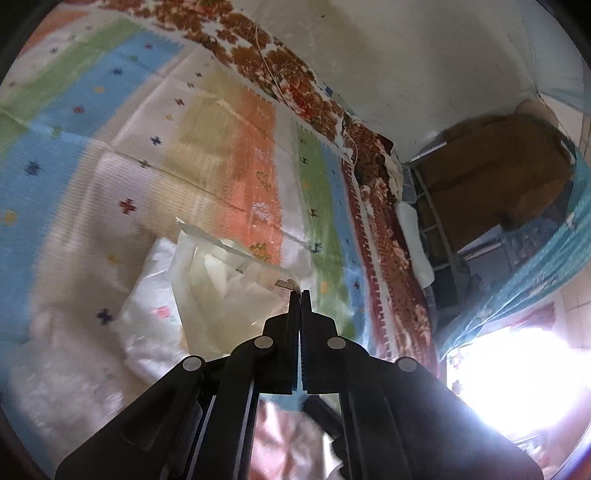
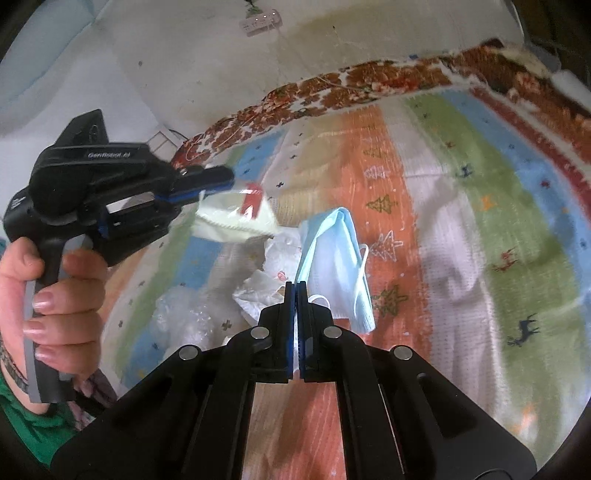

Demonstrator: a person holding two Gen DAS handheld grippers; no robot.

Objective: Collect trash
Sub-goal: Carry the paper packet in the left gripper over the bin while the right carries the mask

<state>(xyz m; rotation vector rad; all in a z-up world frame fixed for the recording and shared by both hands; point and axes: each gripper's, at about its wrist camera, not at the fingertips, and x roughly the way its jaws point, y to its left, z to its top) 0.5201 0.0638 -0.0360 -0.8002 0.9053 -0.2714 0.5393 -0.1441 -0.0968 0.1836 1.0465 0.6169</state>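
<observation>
The left gripper (image 1: 300, 292) has its jaws clamped on the corner of a pale, see-through plastic wrapper (image 1: 218, 280), which hangs to the left of the fingertips above a striped blanket (image 1: 240, 155). In the right wrist view that same gripper (image 2: 225, 176) shows at the left, held by a hand (image 2: 55, 295), with the wrapper (image 2: 236, 218) dangling from its tip and showing a red patch. The right gripper (image 2: 295, 283) has its jaws pressed together on the thin white ear loop of a light blue face mask (image 2: 332, 266); the mask hangs beside the fingertips, folded and drooping over the orange stripe of the blanket (image 2: 480, 258). Below and between the two grippers, crumpled white tissue (image 2: 258, 288) and a clump of clear plastic (image 2: 184, 317) lie on the blanket. A brown patterned rug (image 2: 369, 81) borders the blanket's far edge, and a white power strip (image 2: 260, 23) lies on the pale floor beyond.
</observation>
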